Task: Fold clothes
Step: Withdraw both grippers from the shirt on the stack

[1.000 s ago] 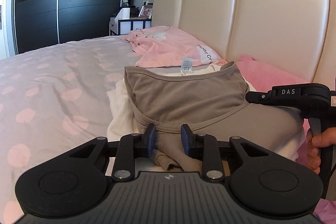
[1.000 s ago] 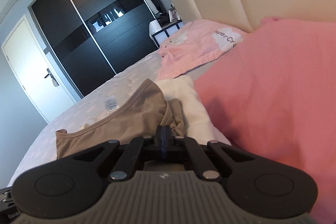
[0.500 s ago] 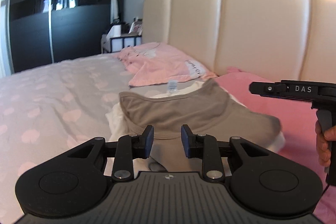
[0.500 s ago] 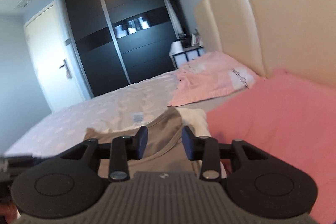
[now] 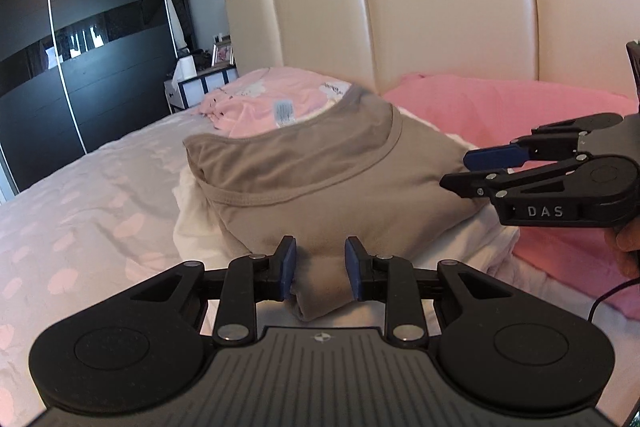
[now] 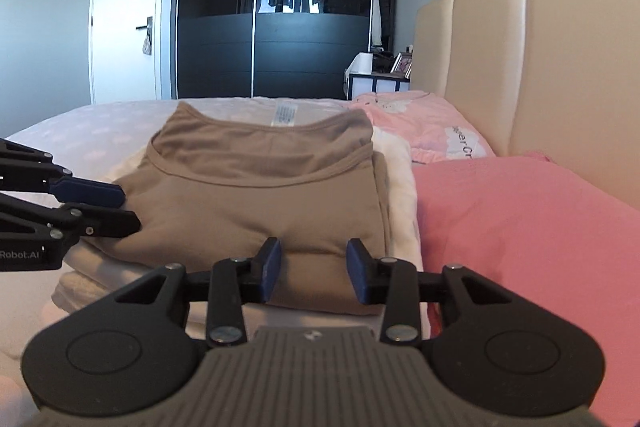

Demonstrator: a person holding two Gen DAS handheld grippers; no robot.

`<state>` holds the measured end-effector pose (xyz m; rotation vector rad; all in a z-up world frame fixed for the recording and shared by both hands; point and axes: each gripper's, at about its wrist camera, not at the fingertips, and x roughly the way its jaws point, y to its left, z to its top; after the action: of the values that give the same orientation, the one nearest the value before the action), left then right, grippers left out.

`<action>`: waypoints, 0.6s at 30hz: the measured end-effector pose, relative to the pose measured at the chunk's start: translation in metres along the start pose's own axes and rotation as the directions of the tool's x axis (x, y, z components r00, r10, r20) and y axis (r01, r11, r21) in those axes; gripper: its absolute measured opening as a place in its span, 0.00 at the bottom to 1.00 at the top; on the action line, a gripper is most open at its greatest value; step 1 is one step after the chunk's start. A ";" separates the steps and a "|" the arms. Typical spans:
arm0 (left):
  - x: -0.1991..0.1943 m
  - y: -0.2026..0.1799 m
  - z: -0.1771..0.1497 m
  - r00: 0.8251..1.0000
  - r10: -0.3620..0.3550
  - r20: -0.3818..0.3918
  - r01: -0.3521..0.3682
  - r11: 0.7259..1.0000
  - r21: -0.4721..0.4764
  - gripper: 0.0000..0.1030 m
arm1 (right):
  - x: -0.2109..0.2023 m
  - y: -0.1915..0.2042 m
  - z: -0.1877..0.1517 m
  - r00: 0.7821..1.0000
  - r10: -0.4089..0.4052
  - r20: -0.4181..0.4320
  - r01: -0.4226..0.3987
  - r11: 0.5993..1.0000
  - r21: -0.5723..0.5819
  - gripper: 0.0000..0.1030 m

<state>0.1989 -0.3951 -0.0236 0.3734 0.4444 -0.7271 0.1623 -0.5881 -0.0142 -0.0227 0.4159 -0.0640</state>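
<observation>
A folded taupe shirt lies on a folded white garment on the bed, neckline away from me. My left gripper has a thick fold of the shirt's near edge filling the gap between its blue pads. From the right wrist view the left gripper sits at the shirt's left edge. My right gripper stands open at the shirt's other edge, its pads clear of the cloth. The left wrist view shows that right gripper with its fingers apart.
A pink cloth lies right of the stack, against the cream headboard. A pale pink printed shirt lies behind. The spotted bedcover spreads left. A black wardrobe and nightstand stand beyond. A hand holds the right gripper.
The right gripper was shut on the shirt's corner and has opened and let go. Both grippers rolled and shifted sideways. The shirt has settled flat on the white garment.
</observation>
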 end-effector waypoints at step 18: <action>-0.082 0.036 0.025 0.998 -0.047 0.046 0.051 0.995 -0.089 0.46 | -0.057 0.010 0.058 0.999 -0.020 -0.050 0.024 0.996 0.089 0.53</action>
<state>0.1759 -0.3369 0.0454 0.2618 0.4450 -0.7592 0.1340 -0.5737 0.0612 0.0631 0.4610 -0.1051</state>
